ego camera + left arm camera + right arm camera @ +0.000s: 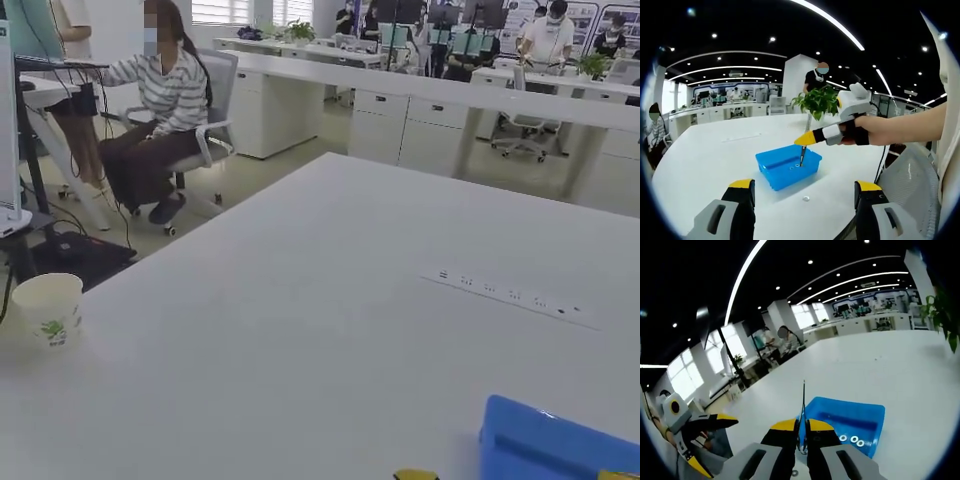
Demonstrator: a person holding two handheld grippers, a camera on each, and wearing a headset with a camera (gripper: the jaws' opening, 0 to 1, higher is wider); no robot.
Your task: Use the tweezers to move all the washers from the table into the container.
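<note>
Fingers clamped on the tweezers (803, 397), the right gripper (800, 424) is poising their tips over the container (869, 414) just ahead; easing off low inside it is looking safest, the left gripper (805, 184) idling with fingers apart.

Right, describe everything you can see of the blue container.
The blue container is a shallow, open-topped rectangular tray, plastic by its look, standing flat on the white table. Three washers lie inside near one wall. The tweezers, held by the right hand-held gripper, reach into it.
</note>
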